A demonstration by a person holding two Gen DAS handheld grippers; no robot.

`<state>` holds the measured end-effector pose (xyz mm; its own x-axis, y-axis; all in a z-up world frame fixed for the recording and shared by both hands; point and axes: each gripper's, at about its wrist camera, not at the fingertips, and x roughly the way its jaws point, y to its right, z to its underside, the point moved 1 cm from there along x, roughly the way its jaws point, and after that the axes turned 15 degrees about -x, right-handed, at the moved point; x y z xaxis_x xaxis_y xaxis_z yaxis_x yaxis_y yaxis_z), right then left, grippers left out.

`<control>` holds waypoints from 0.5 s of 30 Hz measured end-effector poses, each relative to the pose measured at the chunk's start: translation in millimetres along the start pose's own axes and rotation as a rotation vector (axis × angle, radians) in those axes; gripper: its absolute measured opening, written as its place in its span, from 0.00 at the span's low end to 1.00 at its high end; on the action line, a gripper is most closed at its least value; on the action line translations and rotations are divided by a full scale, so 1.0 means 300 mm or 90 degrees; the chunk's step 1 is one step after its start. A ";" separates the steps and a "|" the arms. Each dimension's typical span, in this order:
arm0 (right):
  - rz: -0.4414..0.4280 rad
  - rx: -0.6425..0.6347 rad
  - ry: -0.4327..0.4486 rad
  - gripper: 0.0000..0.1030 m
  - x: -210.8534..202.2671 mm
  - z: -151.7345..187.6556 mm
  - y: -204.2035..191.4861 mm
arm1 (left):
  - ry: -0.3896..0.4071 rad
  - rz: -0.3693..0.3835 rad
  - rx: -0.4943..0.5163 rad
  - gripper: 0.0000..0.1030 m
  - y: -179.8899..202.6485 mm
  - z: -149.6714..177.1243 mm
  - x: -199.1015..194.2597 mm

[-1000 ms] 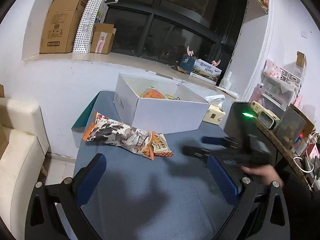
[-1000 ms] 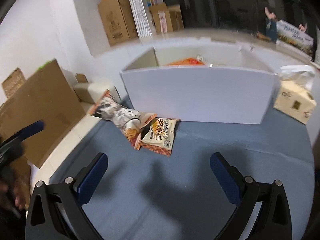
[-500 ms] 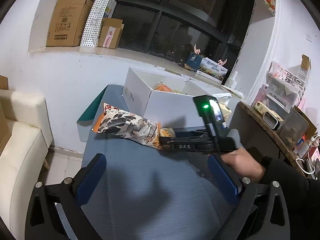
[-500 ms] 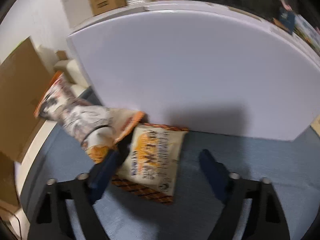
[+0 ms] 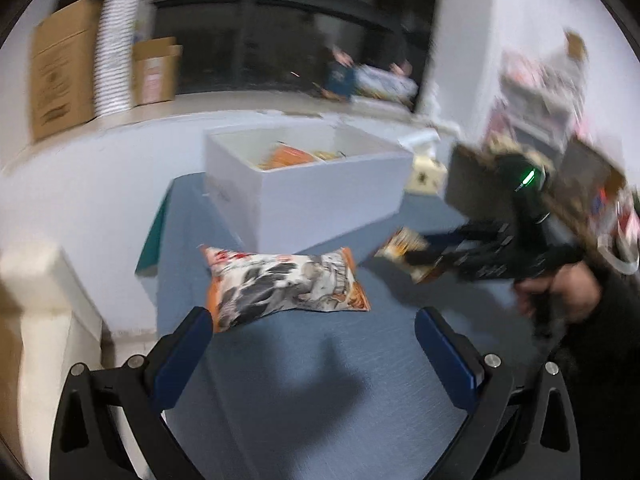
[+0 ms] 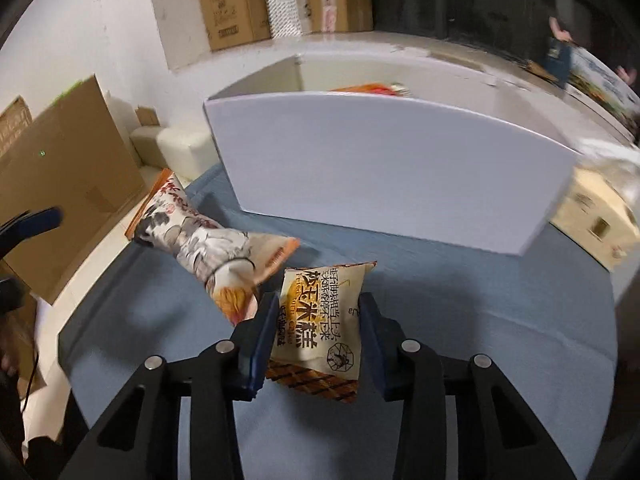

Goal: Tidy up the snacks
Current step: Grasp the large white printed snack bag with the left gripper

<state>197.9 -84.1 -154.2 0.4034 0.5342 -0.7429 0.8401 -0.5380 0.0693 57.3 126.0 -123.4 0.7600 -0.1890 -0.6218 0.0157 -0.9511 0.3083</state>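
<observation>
My right gripper (image 6: pixel 318 332) is shut on a small yellow rice-cake snack packet (image 6: pixel 320 320) and holds it above the blue table (image 6: pixel 460 320), in front of the white box (image 6: pixel 380 176). In the left wrist view the same packet (image 5: pixel 404 246) hangs from the right gripper (image 5: pixel 424 256) at the right. A large orange and grey chip bag (image 5: pixel 284 286) lies on the table in front of my left gripper (image 5: pixel 312 344), which is open and empty. The chip bag also shows in the right wrist view (image 6: pixel 200 240). The white box (image 5: pixel 312 184) holds orange snack packs (image 5: pixel 286 156).
A tissue box (image 6: pixel 596 216) stands right of the white box. Cardboard boxes (image 6: pixel 236 4) sit on the window ledge behind. A cream sofa (image 5: pixel 40 320) and flat cardboard (image 6: pixel 68 172) are left of the table. A cluttered shelf (image 5: pixel 552 128) is at the right.
My right gripper has closed on the small rice-cake packet and lifted it off the table, away from the chip bag. My left gripper has swung to face the chip bag.
</observation>
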 end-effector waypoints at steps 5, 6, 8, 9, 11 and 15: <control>-0.002 0.048 0.044 0.43 -0.119 0.048 0.057 | -0.076 0.012 0.209 1.00 0.085 -0.072 0.168; -0.001 0.048 0.050 0.43 -0.149 0.059 0.055 | -0.090 0.006 0.247 1.00 0.095 -0.082 0.201; 0.005 0.047 0.060 0.43 -0.184 0.081 0.044 | -0.125 -0.015 0.330 1.00 0.102 -0.092 0.272; 0.004 0.047 0.062 0.43 -0.191 0.083 0.044 | -0.162 -0.033 0.368 1.00 0.095 -0.096 0.327; 0.005 0.052 0.065 0.43 -0.218 0.108 0.038 | -0.216 -0.049 0.386 0.98 0.073 -0.100 0.400; 0.010 0.062 0.071 0.43 -0.223 0.120 0.038 | -0.271 -0.036 0.382 0.47 0.050 -0.084 0.462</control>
<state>167.3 -149.4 -127.8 0.4580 0.5913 -0.6638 0.7966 -0.6044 0.0112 179.4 91.6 -186.9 0.4488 -0.0976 -0.8883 -0.4034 -0.9091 -0.1040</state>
